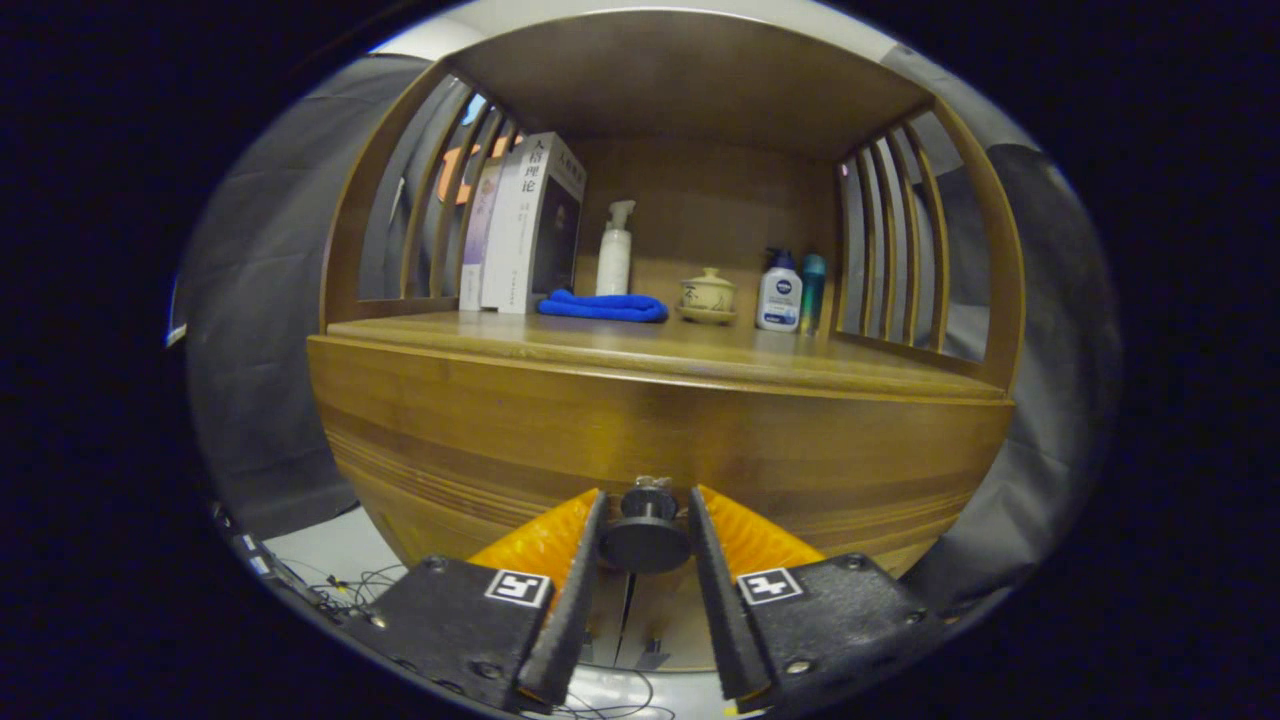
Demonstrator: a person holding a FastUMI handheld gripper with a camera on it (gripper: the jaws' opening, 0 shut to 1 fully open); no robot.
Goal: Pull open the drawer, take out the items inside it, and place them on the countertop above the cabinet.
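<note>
The wooden cabinet's drawer front (pixel 480 430) fills the space just ahead of me and looks closed, so its contents are hidden. A dark round knob (pixel 645 542) sticks out from its lower middle. My gripper (pixel 646 497) has one finger on each side of the knob, and both pads press against its rim. The countertop (pixel 640 350) lies above the drawer, under a wooden shelf roof.
Along the back of the countertop stand upright books (pixel 525 225), a white pump bottle (pixel 614 250), a folded blue cloth (pixel 603 307), a lidded ceramic cup (pixel 708 294), a white lotion bottle (pixel 779 293) and a teal bottle (pixel 812 290). Slatted side rails (pixel 895 250) flank it. Cables (pixel 350 585) lie on the floor.
</note>
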